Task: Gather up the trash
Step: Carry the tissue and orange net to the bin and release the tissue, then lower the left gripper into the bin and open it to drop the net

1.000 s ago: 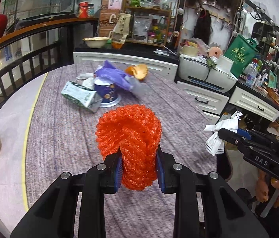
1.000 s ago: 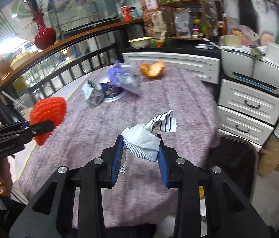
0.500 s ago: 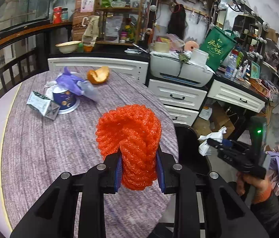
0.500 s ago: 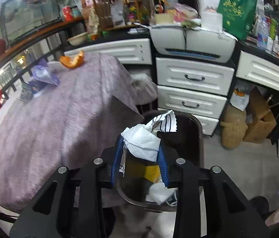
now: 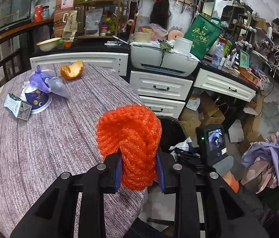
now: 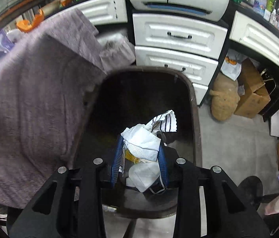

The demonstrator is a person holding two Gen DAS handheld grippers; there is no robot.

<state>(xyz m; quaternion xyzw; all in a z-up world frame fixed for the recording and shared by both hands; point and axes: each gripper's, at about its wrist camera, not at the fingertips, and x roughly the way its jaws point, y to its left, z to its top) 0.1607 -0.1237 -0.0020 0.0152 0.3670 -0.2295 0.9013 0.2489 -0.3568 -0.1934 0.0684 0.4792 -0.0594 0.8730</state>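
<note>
My left gripper (image 5: 139, 168) is shut on an orange foam net (image 5: 130, 138) and holds it above the table's near right edge, beside the dark trash bin (image 5: 171, 132). My right gripper (image 6: 140, 158) is shut on a crumpled white wrapper with dark stripes (image 6: 149, 134) and holds it over the open mouth of the trash bin (image 6: 195, 119), which has white and yellow trash inside. The right gripper and its wrapper also show in the left wrist view (image 5: 183, 148) over the bin.
On the purple-grey tablecloth (image 5: 40, 138) lie a small carton (image 5: 17, 107), a blue cup (image 5: 37, 99), a purple bag (image 5: 46, 81) and an orange peel (image 5: 72, 71). White drawers (image 6: 179, 35) and cardboard boxes (image 6: 252, 91) stand behind the bin.
Both grippers moved right off the table toward the bin. The right gripper now points down into the bin, still holding the wrapper. The left still holds the net.
</note>
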